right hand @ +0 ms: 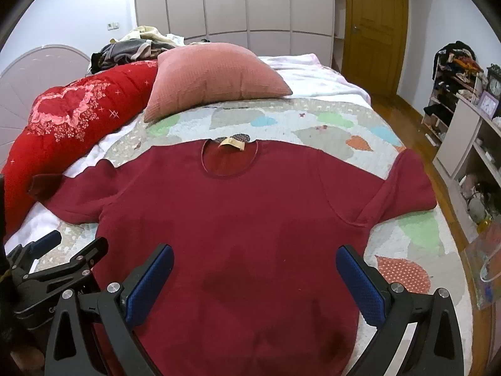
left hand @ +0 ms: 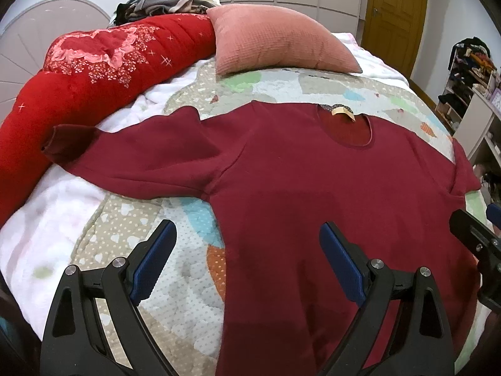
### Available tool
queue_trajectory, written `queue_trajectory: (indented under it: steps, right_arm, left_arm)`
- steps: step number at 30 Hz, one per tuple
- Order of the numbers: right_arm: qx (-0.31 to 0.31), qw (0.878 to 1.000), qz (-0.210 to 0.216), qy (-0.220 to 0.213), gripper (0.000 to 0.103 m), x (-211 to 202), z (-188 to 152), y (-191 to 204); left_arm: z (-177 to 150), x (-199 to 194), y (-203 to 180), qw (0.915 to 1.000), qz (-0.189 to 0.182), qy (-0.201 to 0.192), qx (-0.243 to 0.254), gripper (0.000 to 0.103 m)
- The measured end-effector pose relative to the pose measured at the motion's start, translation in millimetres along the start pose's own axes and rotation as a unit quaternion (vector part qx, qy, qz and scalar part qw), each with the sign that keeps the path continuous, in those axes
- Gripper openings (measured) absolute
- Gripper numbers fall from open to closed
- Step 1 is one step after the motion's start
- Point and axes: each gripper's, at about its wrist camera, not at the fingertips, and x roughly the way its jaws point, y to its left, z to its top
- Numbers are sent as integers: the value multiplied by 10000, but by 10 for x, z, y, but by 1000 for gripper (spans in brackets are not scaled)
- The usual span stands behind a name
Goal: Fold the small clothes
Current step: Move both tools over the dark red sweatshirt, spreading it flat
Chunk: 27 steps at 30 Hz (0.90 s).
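A dark red long-sleeved sweater (left hand: 297,181) lies flat and spread on the patterned quilt (left hand: 281,87), neck away from me, a tan label at the collar. It also fills the right wrist view (right hand: 238,219). Its left sleeve (left hand: 134,153) stretches out toward the red bolster; its right sleeve (right hand: 404,185) lies near the bed's edge. My left gripper (left hand: 247,244) is open and empty above the sweater's lower left side. My right gripper (right hand: 255,266) is open and empty above the sweater's lower middle. Each gripper shows at the edge of the other's view.
A pink pillow (right hand: 216,78) and a red embroidered bolster (left hand: 78,75) lie at the head of the bed, with a heap of clothes (right hand: 131,47) behind. Shelves (right hand: 469,144) stand along the right wall beside the wooden floor. A wooden door (right hand: 375,31) is at the back.
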Motion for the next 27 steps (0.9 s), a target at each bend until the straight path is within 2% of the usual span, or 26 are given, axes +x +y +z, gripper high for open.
queue_trajectory:
  steps: [27]
  right_arm:
    - [-100, 9996, 17, 272, 103, 403, -21, 93]
  left_arm:
    - [25, 297, -19, 9997, -18, 238, -41, 93]
